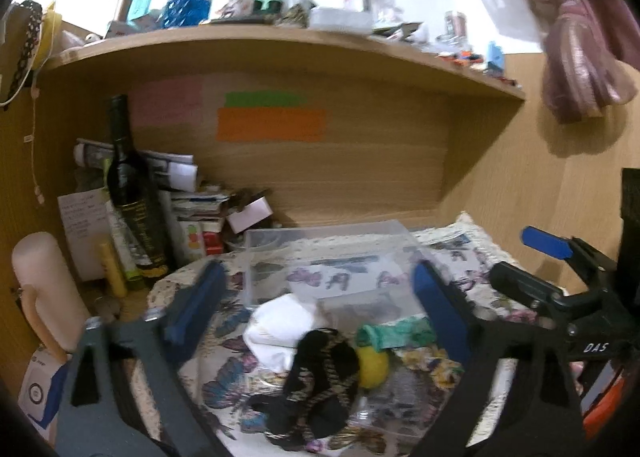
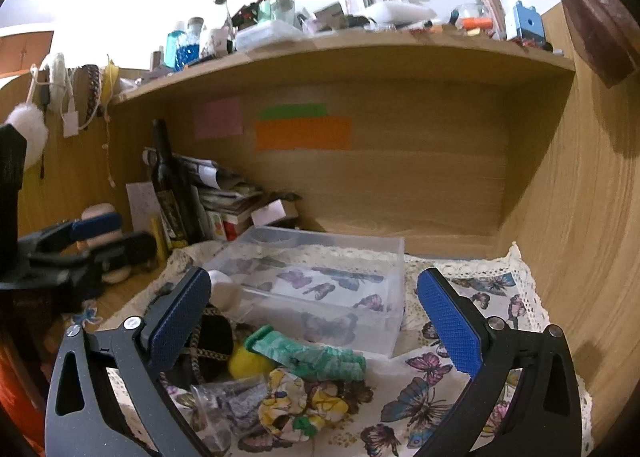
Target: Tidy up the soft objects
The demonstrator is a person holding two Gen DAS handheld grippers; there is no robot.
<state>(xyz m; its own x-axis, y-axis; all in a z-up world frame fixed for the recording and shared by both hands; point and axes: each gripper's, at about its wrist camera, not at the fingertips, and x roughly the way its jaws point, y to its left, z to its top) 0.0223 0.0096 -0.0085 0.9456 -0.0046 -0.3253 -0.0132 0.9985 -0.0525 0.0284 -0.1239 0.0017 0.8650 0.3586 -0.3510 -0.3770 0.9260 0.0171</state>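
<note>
A pile of soft things lies on the butterfly cloth point(image 2: 436, 381) in front of a clear plastic box point(image 2: 320, 281). It holds a white sock point(image 1: 280, 327), a black patterned sock point(image 1: 320, 381), a yellow ball point(image 2: 248, 361), a green glove point(image 2: 312, 357), a floral scrunchie point(image 2: 296, 405) and a clear bag point(image 2: 228, 397). The box is also in the left wrist view point(image 1: 324, 253). My left gripper point(image 1: 316, 309) is open and empty above the socks. My right gripper point(image 2: 316, 321) is open and empty above the glove and scrunchie.
A dark wine bottle point(image 1: 132, 193) stands at the back left beside stacked papers and small boxes point(image 1: 192, 213). A pale cylinder point(image 1: 44, 289) stands far left. The wooden shelf point(image 2: 340, 53) above carries several bottles and jars. A wooden side wall point(image 2: 580, 237) rises on the right.
</note>
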